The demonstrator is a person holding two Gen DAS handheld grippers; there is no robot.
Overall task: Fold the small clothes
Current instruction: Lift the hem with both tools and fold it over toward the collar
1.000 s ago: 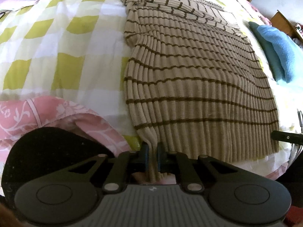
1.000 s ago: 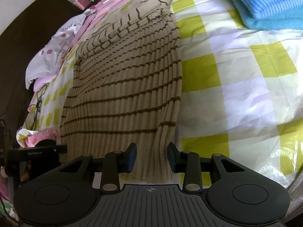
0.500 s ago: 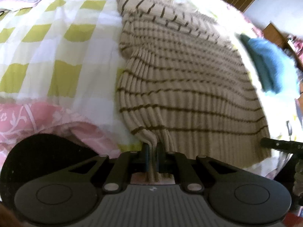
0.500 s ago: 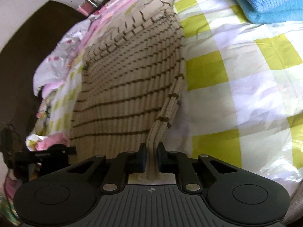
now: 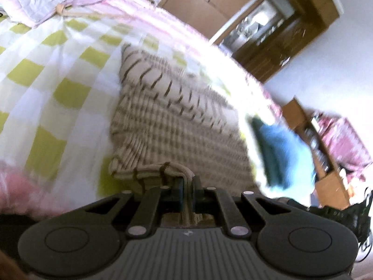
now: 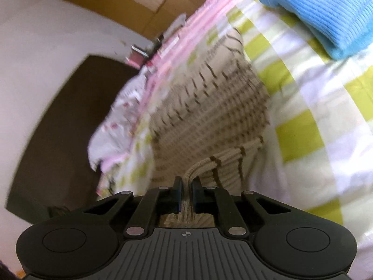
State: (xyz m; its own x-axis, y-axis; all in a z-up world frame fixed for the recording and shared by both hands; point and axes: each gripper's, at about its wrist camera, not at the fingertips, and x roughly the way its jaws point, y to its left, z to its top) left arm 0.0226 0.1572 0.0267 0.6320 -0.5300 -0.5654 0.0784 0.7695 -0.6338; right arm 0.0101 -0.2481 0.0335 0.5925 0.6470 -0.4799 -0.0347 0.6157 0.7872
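Pinching the near hem of the beige ribbed sweater with thin brown stripes [image 5: 177, 126], the left hand-held gripper [image 5: 187, 186] and right hand-held gripper [image 6: 185, 184] each clamp a bunched corner, lifted off the yellow-and-white checked bed cover [image 5: 42, 86]; a folded blue knit [image 6: 326, 7] lies near the bed's far right corner.

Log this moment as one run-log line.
step: lifting hem | left gripper: shut on beige brown-striped ribbed knit sweater | right gripper: just closed on sweater hem | surface: yellow-white checked bedsheet
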